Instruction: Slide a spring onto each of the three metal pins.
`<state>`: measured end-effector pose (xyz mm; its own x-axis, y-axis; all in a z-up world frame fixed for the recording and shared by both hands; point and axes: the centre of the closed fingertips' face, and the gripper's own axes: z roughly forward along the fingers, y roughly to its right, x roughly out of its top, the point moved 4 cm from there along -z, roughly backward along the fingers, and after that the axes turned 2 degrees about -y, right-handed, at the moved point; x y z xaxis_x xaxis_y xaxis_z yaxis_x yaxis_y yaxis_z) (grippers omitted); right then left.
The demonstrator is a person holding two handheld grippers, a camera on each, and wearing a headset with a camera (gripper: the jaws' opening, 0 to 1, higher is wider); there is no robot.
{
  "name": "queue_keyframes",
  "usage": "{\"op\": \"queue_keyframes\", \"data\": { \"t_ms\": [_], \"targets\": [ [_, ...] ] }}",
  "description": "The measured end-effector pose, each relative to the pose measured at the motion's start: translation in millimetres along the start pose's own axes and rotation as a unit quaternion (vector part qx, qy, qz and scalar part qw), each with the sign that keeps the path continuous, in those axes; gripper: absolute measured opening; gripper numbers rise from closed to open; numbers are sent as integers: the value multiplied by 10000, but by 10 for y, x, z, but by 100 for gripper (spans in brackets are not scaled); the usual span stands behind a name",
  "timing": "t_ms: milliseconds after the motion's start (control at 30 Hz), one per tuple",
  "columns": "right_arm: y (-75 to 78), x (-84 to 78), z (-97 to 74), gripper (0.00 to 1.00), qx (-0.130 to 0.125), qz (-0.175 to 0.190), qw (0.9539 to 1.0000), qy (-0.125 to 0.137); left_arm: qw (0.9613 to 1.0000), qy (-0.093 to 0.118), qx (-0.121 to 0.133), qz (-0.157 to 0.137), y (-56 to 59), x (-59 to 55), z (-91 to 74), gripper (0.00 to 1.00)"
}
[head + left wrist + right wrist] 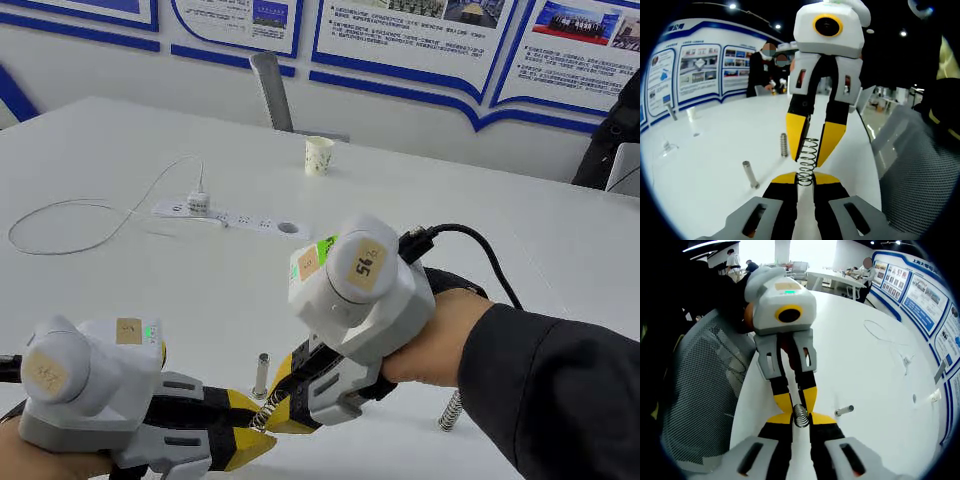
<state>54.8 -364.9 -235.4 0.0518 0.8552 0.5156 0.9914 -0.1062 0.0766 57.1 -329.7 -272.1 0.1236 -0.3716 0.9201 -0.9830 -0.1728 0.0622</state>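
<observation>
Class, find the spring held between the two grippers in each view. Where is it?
Head view: held spring at bottom centre.
Left gripper view: it sits just below centre.
Right gripper view: it sits lower centre.
Shared landmark: the bare pin close beside it.

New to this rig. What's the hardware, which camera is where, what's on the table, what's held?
No robot here: a person holds a two-jaw gripper in each hand. The head view comes from a headset camera. The two round views come from cameras riding on the grippers, looking along their jaws. The left gripper and right gripper face each other, both closed on one spring. On the white table stand a bare pin, a pin already wearing a spring, a paper cup and a power strip.
</observation>
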Motion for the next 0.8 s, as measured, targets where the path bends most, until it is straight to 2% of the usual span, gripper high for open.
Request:
{"op": "queue_keyframes", "data": {
  "t_ms": [367,700,800],
  "targets": [
    [-13,109,12,12,12,-127,9999,-2,10000,26,31,-9,-10,1,-4,11],
    [5,109,6,12,2,-196,9997,-141,9999,47,88,-29,-26,5,-7,12],
    [27,110,0,12,-26,-212,9996,-174,9999,-6,95,-55,-27,-16,-7,15]
  ]
}}
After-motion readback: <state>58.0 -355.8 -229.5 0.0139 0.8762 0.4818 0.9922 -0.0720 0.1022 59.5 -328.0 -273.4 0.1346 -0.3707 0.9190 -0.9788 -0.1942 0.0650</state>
